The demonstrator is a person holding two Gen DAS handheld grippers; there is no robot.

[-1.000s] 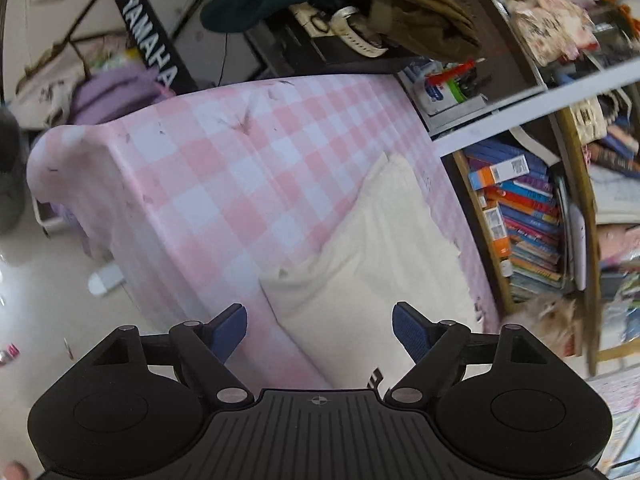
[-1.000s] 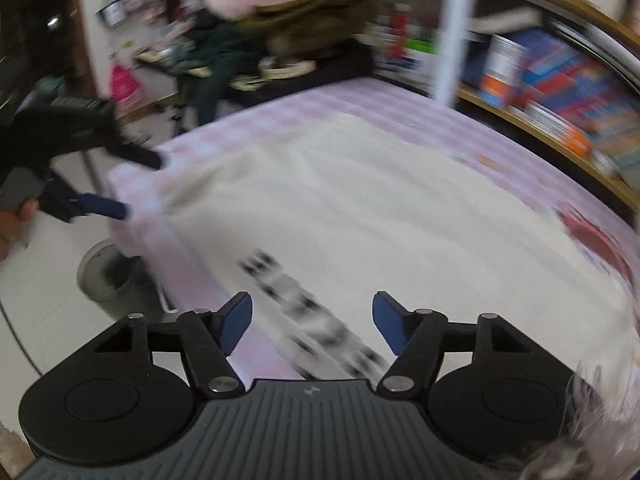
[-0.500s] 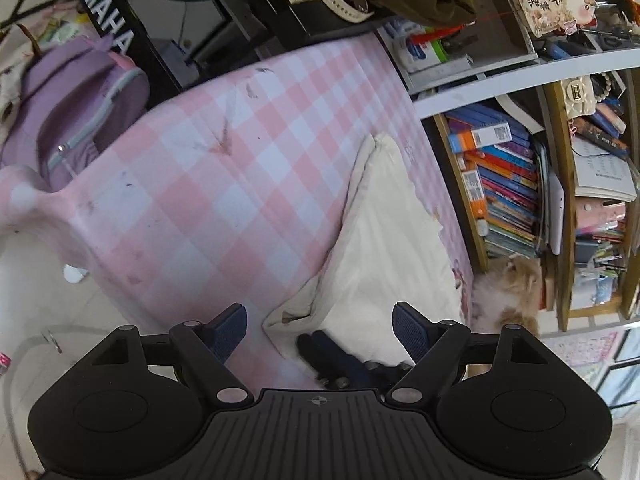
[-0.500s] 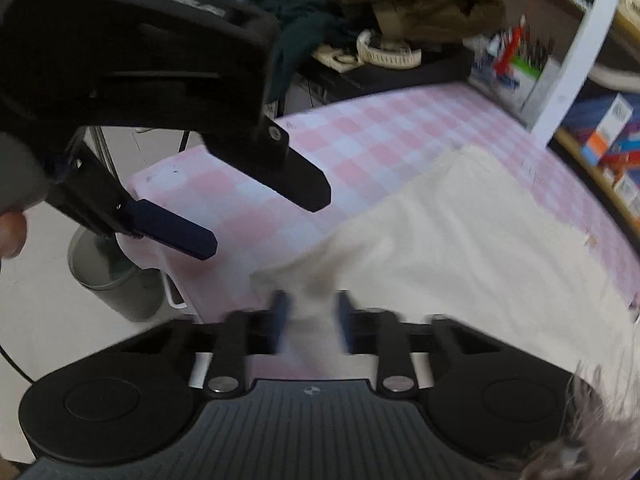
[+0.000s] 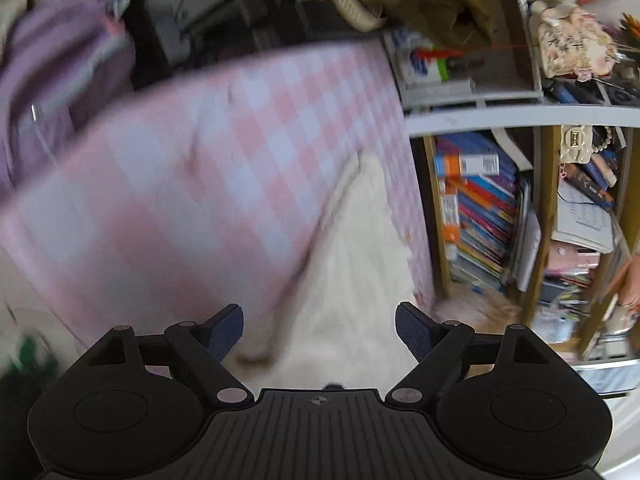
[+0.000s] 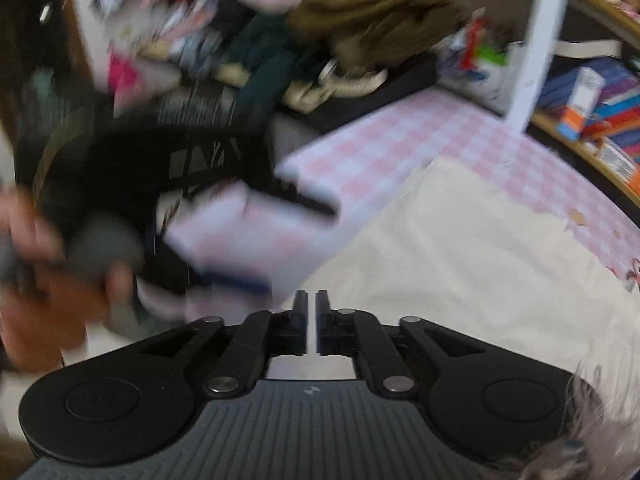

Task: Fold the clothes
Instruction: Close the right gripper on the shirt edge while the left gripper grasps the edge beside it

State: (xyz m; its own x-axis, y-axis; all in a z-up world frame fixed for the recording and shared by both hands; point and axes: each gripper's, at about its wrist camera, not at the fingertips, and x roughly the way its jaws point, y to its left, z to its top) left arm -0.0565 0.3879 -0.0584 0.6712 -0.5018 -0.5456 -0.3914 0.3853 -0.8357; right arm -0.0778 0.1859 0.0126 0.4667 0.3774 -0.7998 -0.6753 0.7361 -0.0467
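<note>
A cream garment (image 5: pixel 360 248) lies on a pink checked tablecloth (image 5: pixel 180 184); it also shows in the right wrist view (image 6: pixel 480 264). My left gripper (image 5: pixel 318 330) is open, its blue pads just above the garment's near edge. My right gripper (image 6: pixel 311 304) is shut on the near edge of the cream garment, with a thin strip of cloth showing between its jaws. The left gripper and the hand that holds it appear blurred in the right wrist view (image 6: pixel 248 188).
A bookshelf (image 5: pixel 480 216) full of books runs along the table's right side. A pile of dark and olive clothes (image 6: pixel 360 40) lies at the far end. A purple backpack (image 5: pixel 56 72) stands far left. Grey fur (image 6: pixel 580 420) shows at lower right.
My right gripper has closed fully on the garment's edge. My left gripper has swung over the garment's near edge and stays open. Both views are blurred by motion.
</note>
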